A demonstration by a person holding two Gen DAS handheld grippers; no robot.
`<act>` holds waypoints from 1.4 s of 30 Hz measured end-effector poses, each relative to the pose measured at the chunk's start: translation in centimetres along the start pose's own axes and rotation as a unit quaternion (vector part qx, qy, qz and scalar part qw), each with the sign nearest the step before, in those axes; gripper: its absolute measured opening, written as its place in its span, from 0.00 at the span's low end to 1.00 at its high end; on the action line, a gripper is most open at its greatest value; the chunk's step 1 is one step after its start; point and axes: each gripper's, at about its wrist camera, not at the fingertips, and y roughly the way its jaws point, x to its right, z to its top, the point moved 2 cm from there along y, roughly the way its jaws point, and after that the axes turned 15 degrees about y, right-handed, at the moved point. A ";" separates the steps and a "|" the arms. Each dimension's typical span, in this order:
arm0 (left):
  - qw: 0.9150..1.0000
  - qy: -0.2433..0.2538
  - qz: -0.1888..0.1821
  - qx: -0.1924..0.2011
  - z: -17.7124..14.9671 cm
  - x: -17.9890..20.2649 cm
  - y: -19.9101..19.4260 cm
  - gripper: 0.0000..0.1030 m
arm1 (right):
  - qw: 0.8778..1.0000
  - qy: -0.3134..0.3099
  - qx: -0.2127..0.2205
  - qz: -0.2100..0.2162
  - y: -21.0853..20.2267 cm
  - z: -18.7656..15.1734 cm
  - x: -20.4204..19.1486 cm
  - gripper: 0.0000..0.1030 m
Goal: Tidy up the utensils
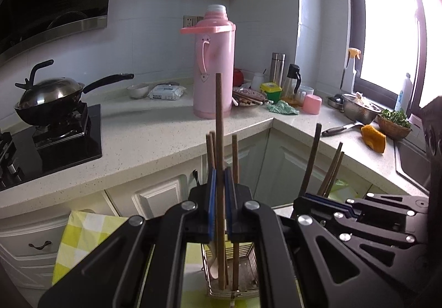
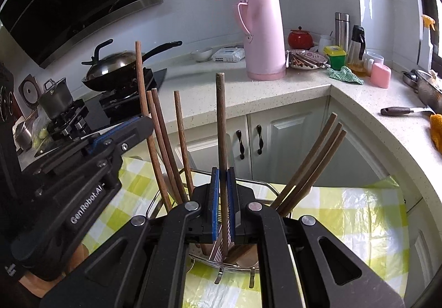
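A wire utensil rack (image 2: 262, 183) stands on a yellow checked cloth (image 2: 359, 214) and holds several brown wooden chopsticks. My left gripper (image 1: 220, 186) is shut on one upright chopstick (image 1: 219, 120) whose lower end stands in the rack (image 1: 248, 275) beside a pale spoon (image 1: 214, 266). My right gripper (image 2: 223, 189) is shut on another upright chopstick (image 2: 221, 120) over the rack. The left gripper also shows in the right wrist view (image 2: 129, 128), close to the left. Three chopsticks (image 2: 312, 164) lean to the right in the rack.
A pink thermos (image 1: 212, 70) stands on the speckled counter (image 1: 154, 137). A wok (image 1: 49, 98) sits on the black stove at the left. A plate of chopsticks (image 2: 306, 59), jars and bottles crowd the corner. A steel bowl (image 1: 359, 109) and sink lie at the right.
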 end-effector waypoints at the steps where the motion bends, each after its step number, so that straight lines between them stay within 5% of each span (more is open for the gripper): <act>1: 1.000 0.001 0.001 -0.007 -0.5 0.1 0.5 0.06 | 1.000 0.002 -0.001 0.001 0.3 -0.1 0.0 0.06; 11: 1.000 -0.008 -0.006 -0.027 -4.1 0.1 2.3 0.08 | 1.000 0.007 -0.008 -0.016 1.9 0.0 0.6 0.07; 24: 1.000 -0.015 0.015 -0.007 -4.9 -0.6 -0.1 0.66 | 0.999 0.047 0.017 -0.019 1.1 0.8 2.9 0.23; 38: 1.000 -0.016 0.019 0.014 -5.3 0.0 -2.9 0.91 | 0.997 0.051 0.050 -0.001 -4.3 -0.6 3.7 0.23; 41: 0.999 -0.009 0.025 0.019 -5.1 0.4 -3.9 0.95 | 0.997 0.040 0.065 -0.019 -5.6 -1.3 3.7 0.34; 42: 0.999 -0.007 0.029 0.022 -5.0 0.4 -4.3 0.95 | 0.996 0.035 0.073 -0.026 -6.2 -1.5 3.7 0.45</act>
